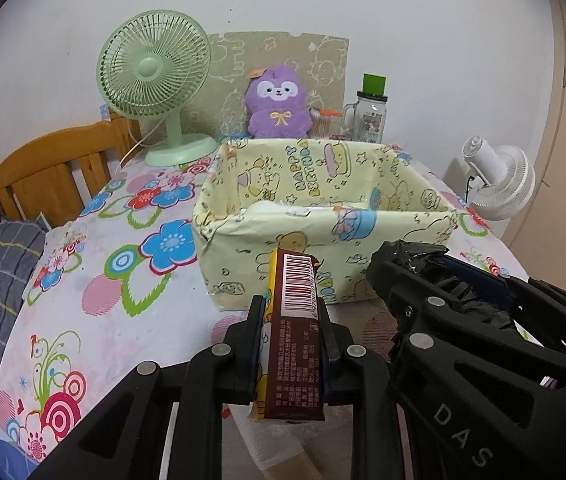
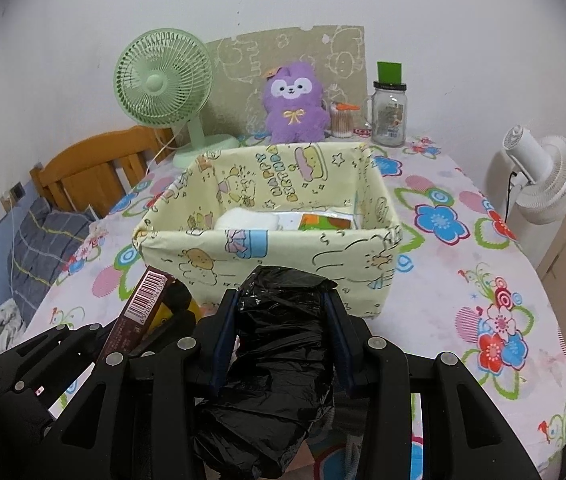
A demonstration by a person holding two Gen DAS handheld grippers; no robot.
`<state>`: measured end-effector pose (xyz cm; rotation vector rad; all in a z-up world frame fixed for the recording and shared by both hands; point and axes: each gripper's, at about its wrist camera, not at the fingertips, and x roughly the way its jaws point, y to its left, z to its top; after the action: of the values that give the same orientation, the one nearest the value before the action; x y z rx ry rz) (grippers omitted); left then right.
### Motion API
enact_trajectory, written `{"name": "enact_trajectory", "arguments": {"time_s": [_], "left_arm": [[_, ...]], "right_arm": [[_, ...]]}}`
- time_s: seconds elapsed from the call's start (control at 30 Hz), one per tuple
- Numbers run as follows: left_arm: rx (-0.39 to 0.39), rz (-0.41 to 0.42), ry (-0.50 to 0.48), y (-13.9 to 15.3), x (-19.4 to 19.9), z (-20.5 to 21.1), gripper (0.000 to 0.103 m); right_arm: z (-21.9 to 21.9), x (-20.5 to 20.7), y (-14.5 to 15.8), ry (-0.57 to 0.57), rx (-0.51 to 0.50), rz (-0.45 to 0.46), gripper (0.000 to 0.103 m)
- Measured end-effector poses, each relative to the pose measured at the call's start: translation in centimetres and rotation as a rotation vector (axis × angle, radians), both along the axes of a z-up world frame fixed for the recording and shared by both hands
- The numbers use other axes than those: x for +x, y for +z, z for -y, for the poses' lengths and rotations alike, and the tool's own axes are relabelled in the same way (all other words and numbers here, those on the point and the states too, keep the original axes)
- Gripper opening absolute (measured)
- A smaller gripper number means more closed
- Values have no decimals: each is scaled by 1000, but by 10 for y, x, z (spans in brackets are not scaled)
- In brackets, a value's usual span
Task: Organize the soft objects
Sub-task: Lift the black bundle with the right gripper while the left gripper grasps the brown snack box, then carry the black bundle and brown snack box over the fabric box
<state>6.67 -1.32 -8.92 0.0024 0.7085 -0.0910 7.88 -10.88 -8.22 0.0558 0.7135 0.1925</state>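
Left gripper (image 1: pixel 293 312) clamped on a brown tissue pack (image 1: pixel 295 340) with barcode end up, held in the air just in front of the pale yellow cartoon-print fabric box (image 1: pixel 323 240). Right gripper (image 2: pixel 283 304) clamped on a crumpled black plastic bag bundle (image 2: pixel 279 360), beside the left one, also just short of the box's near wall. Box sits on the floral tablecloth (image 2: pixel 463 240) with white soft items (image 2: pixel 239 218) and an orange-green packet (image 2: pixel 325 222) already inside; purple plush (image 2: pixel 297 102), green desk fan (image 2: pixel 163 84) and glass jar (image 2: pixel 390 114) stand behind it.
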Motion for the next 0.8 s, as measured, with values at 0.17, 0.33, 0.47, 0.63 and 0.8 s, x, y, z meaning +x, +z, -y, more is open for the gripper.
{"name": "enact_trajectory", "arguments": {"time_s": [0.17, 0.33, 0.47, 0.63, 0.8], "left_arm": [[-3, 18, -9, 9, -2, 5, 21], [-4, 25, -15, 20, -3, 10, 21], [-3, 36, -18, 30, -5, 13, 21], [3, 53, -20, 43, -8, 16, 21], [-1, 61, -23, 55, -7, 17, 21]], "right_arm": [[6, -3, 10, -14, -3, 18, 45], [11, -6, 21, -28, -4, 24, 45], [15, -9, 32, -40, 1, 35, 45], [17, -12, 45, -48, 5, 50, 45], [18, -13, 58, -53, 3, 65, 45]]}}
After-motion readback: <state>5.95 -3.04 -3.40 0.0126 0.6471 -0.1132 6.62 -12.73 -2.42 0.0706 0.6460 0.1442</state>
